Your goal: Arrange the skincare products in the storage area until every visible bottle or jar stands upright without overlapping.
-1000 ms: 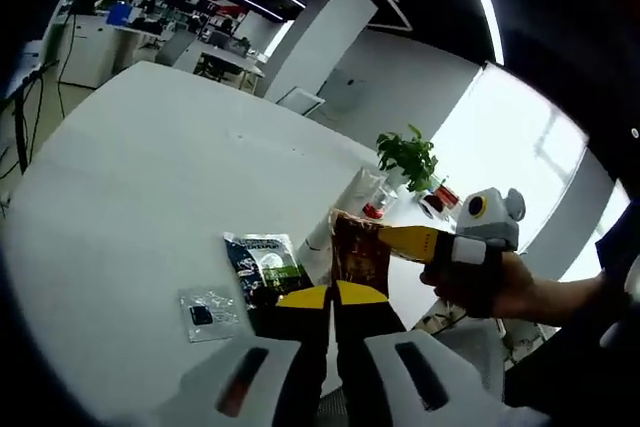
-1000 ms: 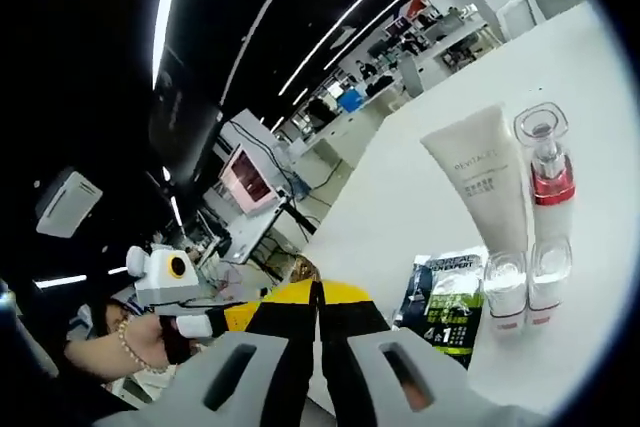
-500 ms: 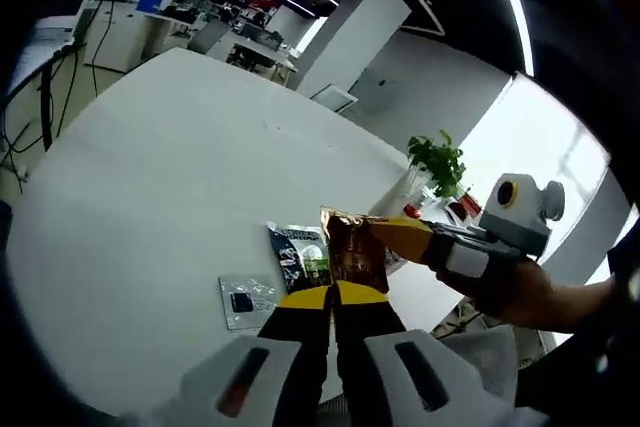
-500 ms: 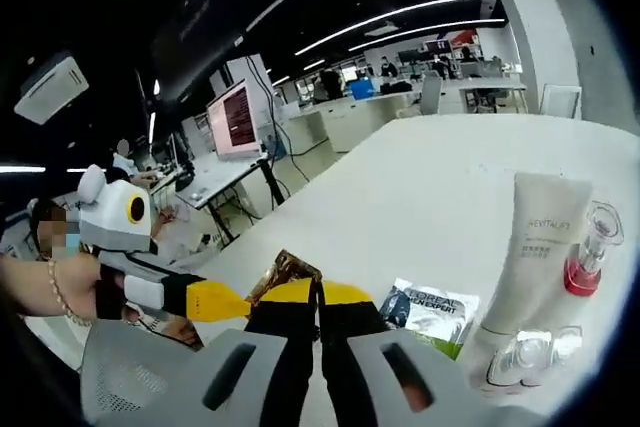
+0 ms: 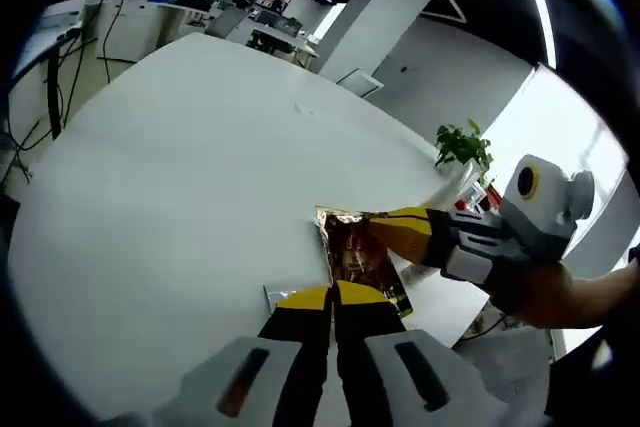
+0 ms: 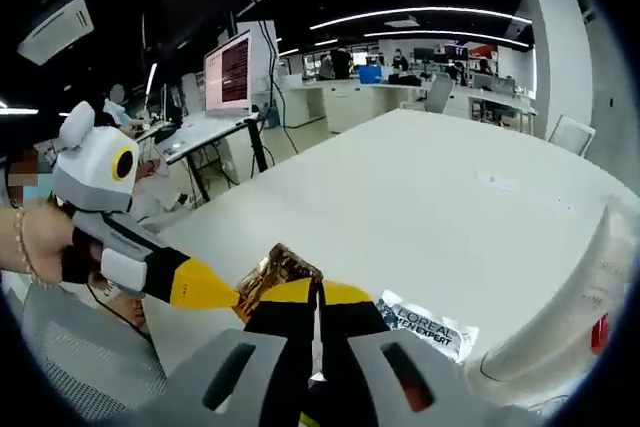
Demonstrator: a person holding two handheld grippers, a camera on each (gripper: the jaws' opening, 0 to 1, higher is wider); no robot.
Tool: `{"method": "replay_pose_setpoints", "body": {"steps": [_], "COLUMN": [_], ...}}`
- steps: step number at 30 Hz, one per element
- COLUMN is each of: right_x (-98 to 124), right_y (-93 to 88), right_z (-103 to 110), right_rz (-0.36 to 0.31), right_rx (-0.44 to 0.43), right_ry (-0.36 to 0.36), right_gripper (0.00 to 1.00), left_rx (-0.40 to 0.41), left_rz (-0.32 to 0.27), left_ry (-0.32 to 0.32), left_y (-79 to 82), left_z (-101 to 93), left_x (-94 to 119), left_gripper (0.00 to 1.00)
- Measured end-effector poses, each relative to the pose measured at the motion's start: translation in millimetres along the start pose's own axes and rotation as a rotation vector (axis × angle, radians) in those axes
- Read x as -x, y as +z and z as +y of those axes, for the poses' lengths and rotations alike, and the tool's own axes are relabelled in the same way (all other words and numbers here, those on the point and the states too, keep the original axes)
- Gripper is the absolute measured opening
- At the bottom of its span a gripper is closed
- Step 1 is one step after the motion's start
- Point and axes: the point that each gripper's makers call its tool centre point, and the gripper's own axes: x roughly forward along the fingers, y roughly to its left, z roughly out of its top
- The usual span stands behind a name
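A crinkled brown-gold sachet (image 5: 352,252) hangs just above the white table (image 5: 180,167), held from two sides. My left gripper (image 5: 331,296) is shut on its near edge. My right gripper (image 5: 385,230) reaches in from the right, held by a hand, and is shut on its far edge. In the right gripper view the same sachet (image 6: 274,267) sits between my right gripper (image 6: 318,294) and the left gripper (image 6: 232,296), which enters from the left. A dark L'Oreal sachet (image 6: 427,323) lies flat on the table. A white tube (image 6: 560,317) stands at the right edge.
A small clear sachet (image 5: 274,295) lies under my left gripper's tips. A potted plant (image 5: 462,145) stands at the table's far right. Something red (image 6: 598,333) shows behind the tube. Desks and monitors (image 6: 230,72) fill the room beyond the table (image 6: 420,197).
Both grippers keep their hold on the gold sachet. Both views have swung: the tube and bottles slid to the right gripper view's right edge, and more bare table shows in the left gripper view.
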Motion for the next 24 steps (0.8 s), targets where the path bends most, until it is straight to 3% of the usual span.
{"method": "replay_pose_setpoints", "body": {"steps": [6, 16, 24], "right_x": [-21, -47, -60], "right_y": [-9.8, -26.1, -36.4], "right_z": [-14, -25, -30], "right_rz": [0.042, 0.094, 0.127], "right_rx": [-0.049, 0.001, 0.023], "right_ry": [-0.025, -0.052, -0.049], "right_gripper": [0.01, 0.01, 0.01], "left_rx": [-0.014, -0.023, -0.012], "left_rz": [0.023, 0.066, 0.084], "left_ry": [0.019, 0.041, 0.051], "left_y": [2.8, -1.7, -3.7], "left_z": [10.0, 32.4, 39.8], "left_x": [-18, -46, -54], "left_gripper": [0.01, 0.01, 0.01]}}
